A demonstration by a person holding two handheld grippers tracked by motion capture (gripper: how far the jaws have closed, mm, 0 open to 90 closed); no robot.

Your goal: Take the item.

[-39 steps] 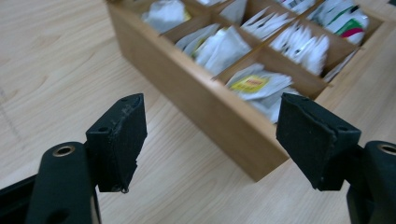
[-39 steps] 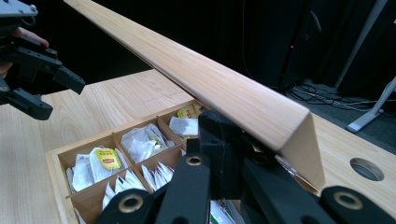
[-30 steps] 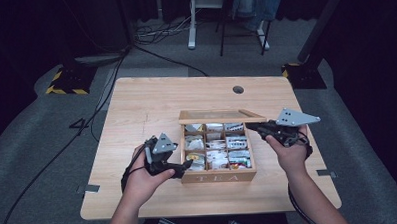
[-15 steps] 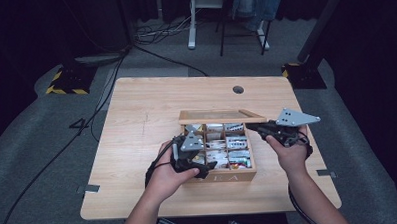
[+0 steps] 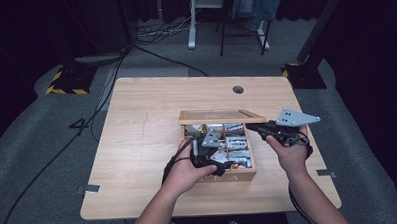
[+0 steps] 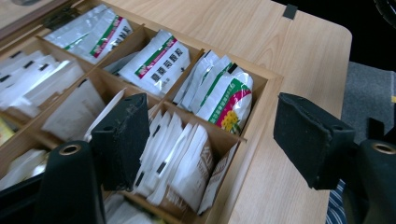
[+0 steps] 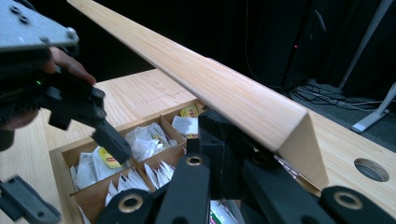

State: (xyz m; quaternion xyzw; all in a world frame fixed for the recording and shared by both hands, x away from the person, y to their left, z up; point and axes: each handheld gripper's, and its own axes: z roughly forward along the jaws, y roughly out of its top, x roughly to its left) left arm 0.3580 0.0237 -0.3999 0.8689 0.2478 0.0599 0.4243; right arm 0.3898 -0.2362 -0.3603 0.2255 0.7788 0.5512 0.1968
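A wooden tea box (image 5: 229,177) with several compartments of sachets stands on the table, its lid (image 5: 219,116) raised. My right gripper (image 5: 251,126) is shut on the lid's right front edge and holds it up; in the right gripper view the lid (image 7: 224,93) slants over the jaws (image 7: 229,140). My left gripper (image 5: 224,163) hangs open over the box's front compartments. In the left gripper view one finger (image 6: 121,140) is over white sachets (image 6: 177,158), the other finger (image 6: 313,140) outside the box wall (image 6: 252,140). Nothing is pinched. A green-and-red packet (image 6: 229,100) sits just beyond.
The table (image 5: 137,144) has bare wood left of the box and a cable hole (image 5: 238,89) at the back. Cables trail over the grey floor at the left, past a yellow-and-black base (image 5: 65,81). A dark stand foot (image 5: 305,73) is by the back right corner.
My left gripper has moved right, from the table beside the box's left wall to over its front compartments. The right gripper and the lid have stayed put.
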